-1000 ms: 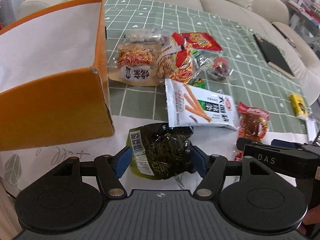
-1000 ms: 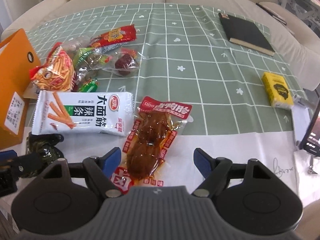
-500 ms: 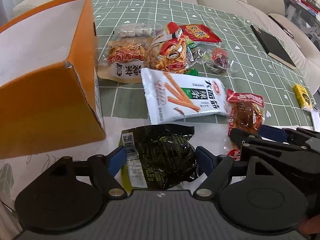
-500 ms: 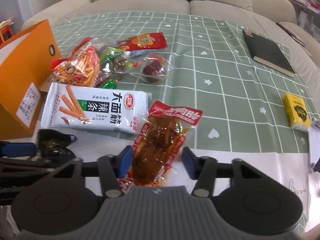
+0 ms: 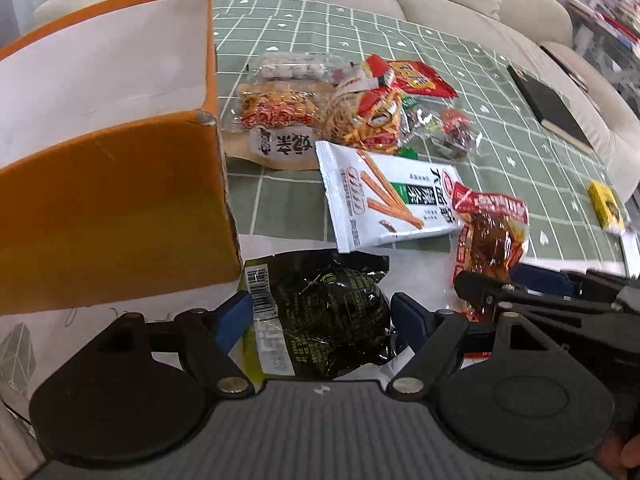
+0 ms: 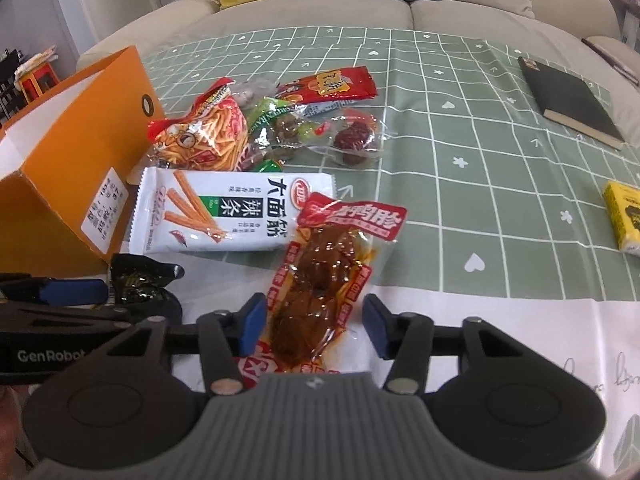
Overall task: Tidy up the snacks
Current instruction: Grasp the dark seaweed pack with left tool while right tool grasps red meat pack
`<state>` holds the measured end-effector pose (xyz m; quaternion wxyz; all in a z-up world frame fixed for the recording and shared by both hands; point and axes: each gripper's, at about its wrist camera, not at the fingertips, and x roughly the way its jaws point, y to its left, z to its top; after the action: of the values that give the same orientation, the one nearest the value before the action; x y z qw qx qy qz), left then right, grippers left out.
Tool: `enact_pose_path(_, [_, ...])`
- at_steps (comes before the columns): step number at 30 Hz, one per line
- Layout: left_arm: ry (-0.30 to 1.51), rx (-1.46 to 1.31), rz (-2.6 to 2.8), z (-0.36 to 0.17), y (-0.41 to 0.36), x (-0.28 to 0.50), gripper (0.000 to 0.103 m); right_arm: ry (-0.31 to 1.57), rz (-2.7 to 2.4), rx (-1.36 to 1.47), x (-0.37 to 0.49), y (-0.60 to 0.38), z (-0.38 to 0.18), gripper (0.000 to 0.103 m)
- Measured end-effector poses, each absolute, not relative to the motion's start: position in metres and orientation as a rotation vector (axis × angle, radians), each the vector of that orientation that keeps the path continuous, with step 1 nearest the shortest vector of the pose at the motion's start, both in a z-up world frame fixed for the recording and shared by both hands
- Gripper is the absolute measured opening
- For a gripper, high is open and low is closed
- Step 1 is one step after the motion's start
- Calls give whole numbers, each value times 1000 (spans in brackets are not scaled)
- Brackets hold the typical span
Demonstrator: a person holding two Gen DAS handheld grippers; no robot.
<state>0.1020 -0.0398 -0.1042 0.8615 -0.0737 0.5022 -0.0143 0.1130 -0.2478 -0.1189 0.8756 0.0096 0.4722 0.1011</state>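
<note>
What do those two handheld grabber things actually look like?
Both match: the left gripper and right gripper have black linkage arms with silver rivets, blue fingertip pads, round black discs and a ribbed grey body. The left gripper's side reads GenRobot in white.

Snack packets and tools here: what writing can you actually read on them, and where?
"GenRobot": left gripper, end cut off.
"大面筋 辣条": white packet.
"鸭胗": red packet, first characters blurred.
Orange box label, black packet barcode and print: too small.
Yellow pack: unreadable.

Left tongs (image 5: pixel 320 314) wide; right tongs (image 6: pixel 314 326) half-spread.
</note>
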Motion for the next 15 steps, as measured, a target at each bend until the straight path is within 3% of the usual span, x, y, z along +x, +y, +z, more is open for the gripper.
enact_pose_path(7, [1049,-241,-28,-104,-30,107,91,966,199,48,118,-251,-122,57])
enact_pose_path(10, [1045,-215,-34,-104,-32,108,81,955,198,1,118,-246,-123,50])
enact_pose_path(11, [1042,-223,-40,-104,-33,108,73,953,203,-5,117,-244,-123,49])
enact_pose_path(15, [1034,-227,-69,-104,-33,107,67,947,211,-25,115,-243,-124,43])
